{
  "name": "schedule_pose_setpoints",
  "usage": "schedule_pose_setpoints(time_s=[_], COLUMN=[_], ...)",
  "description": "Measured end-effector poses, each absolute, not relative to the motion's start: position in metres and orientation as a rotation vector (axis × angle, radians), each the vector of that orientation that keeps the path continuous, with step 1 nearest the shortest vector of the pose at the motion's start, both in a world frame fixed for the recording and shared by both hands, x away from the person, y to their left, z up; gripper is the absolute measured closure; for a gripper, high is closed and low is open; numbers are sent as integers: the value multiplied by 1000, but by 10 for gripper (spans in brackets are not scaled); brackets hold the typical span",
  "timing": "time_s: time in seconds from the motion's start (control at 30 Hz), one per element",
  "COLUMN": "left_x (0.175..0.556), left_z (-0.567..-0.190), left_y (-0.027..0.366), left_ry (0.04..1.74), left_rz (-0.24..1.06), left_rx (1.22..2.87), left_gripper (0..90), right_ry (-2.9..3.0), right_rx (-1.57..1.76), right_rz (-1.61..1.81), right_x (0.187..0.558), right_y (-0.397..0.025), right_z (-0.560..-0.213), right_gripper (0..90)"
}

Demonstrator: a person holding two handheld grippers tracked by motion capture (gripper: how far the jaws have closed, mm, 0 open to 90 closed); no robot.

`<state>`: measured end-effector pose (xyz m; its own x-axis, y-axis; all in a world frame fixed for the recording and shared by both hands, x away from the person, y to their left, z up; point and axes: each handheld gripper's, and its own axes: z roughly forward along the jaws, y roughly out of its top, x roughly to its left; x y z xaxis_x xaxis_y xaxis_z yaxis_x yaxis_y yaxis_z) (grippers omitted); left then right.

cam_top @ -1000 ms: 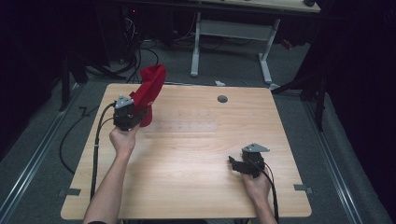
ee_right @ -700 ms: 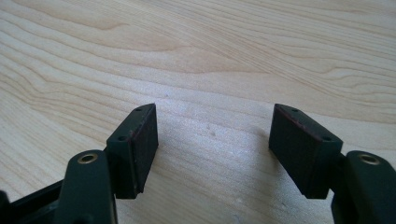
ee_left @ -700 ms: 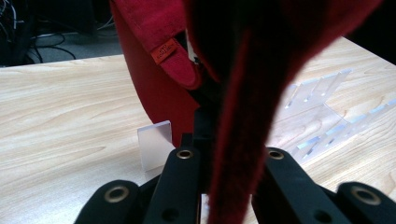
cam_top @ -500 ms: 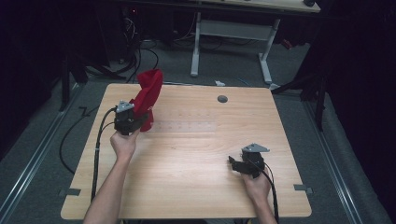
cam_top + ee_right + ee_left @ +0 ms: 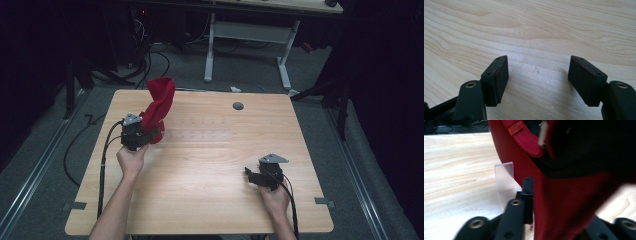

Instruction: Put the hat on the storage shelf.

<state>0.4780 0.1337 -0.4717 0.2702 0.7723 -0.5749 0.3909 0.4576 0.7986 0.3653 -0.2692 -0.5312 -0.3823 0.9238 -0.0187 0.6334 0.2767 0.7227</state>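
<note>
Left tongs [image 5: 150, 134] clamped on red cloth [image 5: 159, 105]; right tongs [image 5: 537, 80] wide apart, empty.

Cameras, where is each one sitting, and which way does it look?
High view: above the person's side of the table, looking forward and down; both forearms, the left gripper shut on the red cloth, and the right gripper.
Left gripper view: rides the left gripper, looking along its jaws at the red cloth and a clear plastic piece.
Right gripper view: rides the right gripper, looking at bare wood between open jaws.
Shared: the high and left gripper views both show the red cloth.
</note>
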Motion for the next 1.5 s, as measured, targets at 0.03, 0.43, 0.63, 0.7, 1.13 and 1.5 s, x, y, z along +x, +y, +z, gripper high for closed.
schedule_pose_setpoints(time_s=[0.03, 0.43, 0.63, 0.7, 1.13, 1.5], left_x=[477, 470, 463, 462, 449, 439], left_z=[-472, -473, -472, -470, -464, -461], left_y=[133, 137, 140, 139, 137, 141], left_ry=[1341, 1350, 1326, 1316, 1301, 1278], left_rz=[360, 392, 408, 414, 448, 476], left_rx=[1150, 1156, 1164, 1163, 1222, 1204], left_gripper=[680, 449, 390, 381, 352, 350], right_ry=[2113, 2114, 2114, 2114, 2117, 2118], right_rx=[1403, 1400, 1401, 1401, 1397, 1396], right_rz=[888, 889, 889, 889, 888, 888], right_x=[365, 365, 365, 365, 365, 365], right_y=[-269, -269, -269, -269, -269, -269], right_z=[-531, -531, -531, -531, -531, -531], right_gripper=[331, 330, 330, 330, 327, 327])
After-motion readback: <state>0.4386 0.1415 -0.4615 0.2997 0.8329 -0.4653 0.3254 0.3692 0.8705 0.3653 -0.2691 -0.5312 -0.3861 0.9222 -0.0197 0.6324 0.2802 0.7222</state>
